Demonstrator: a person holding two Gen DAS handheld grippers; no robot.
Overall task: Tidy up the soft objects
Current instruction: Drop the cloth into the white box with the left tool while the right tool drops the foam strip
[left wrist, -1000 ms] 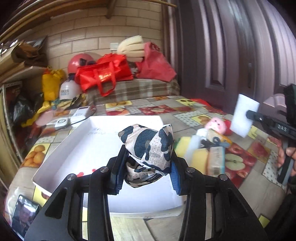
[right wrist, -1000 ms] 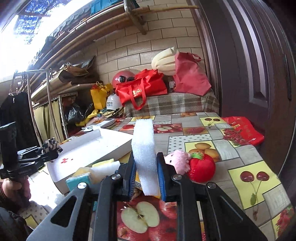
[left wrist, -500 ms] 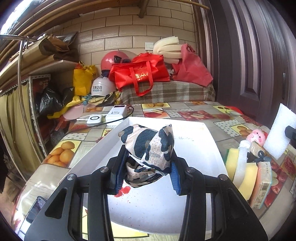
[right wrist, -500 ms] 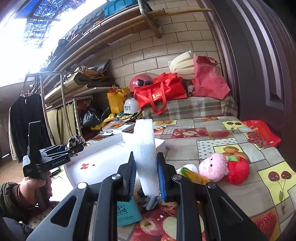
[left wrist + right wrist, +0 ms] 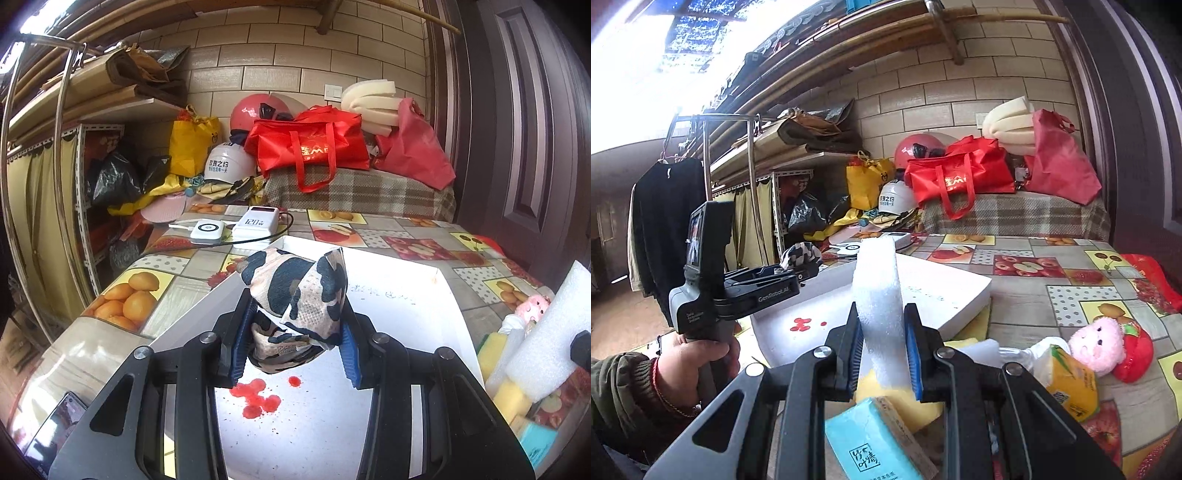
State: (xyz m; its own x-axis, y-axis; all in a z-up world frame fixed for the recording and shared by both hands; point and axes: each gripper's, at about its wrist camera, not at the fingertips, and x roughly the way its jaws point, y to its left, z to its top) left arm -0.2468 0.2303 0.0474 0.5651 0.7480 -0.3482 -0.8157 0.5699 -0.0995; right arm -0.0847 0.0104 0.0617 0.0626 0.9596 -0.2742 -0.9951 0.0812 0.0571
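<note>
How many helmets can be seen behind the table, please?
2. A pink helmet lies behind the red bag; a white helmet sits lower, left of that bag. Others may be hidden under the clutter.

Cluttered home storeroom (helmets (image 5: 255, 109), shopping bags (image 5: 310, 146)).

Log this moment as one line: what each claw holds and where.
left claw: shut on patterned beanbag, above white tray | right claw: shut on white foam block, above sponge pile | tray: no items visible
</note>
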